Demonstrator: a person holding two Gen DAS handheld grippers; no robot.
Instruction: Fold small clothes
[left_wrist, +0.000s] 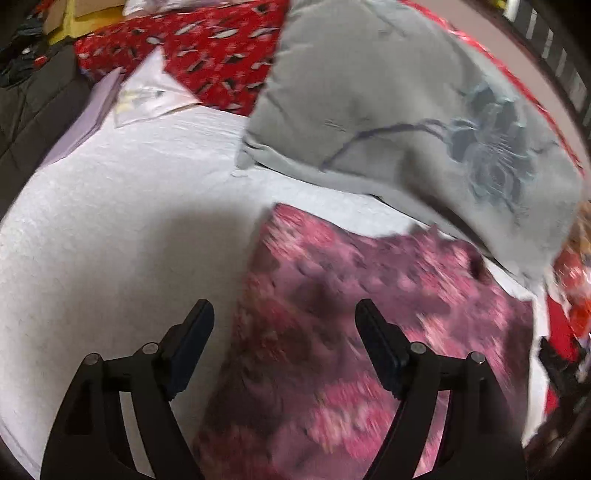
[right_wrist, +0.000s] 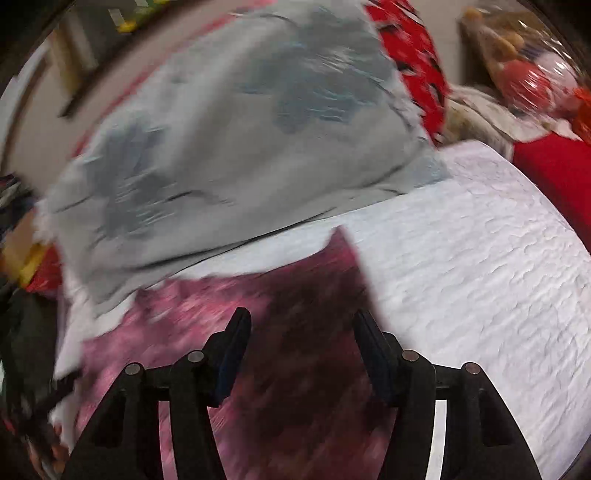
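Pink and maroon floral cloth (left_wrist: 369, 332), the small garment to fold, spread flat on the white quilted bed cover (left_wrist: 110, 221) in the left wrist view. Left claw (left_wrist: 284, 314) above its left edge, jaws wide apart, nothing between the pads; one finger over bare cover, the other over the print. Grey pillow (left_wrist: 388, 103) with a blue flower just behind, a red patterned blanket (left_wrist: 207, 40) beyond.

From the right wrist view: same floral cloth (right_wrist: 295, 295), badly blurred, a far corner pointing toward the grey pillow (right_wrist: 221, 129). Right claw (right_wrist: 303, 328) above the cloth near its right edge, jaws apart and empty.

Probably between folds, or about to start one; fold state hard to read through the blur. Next: lower both claws onto matching edges, pinch one layer, lift and carry across.
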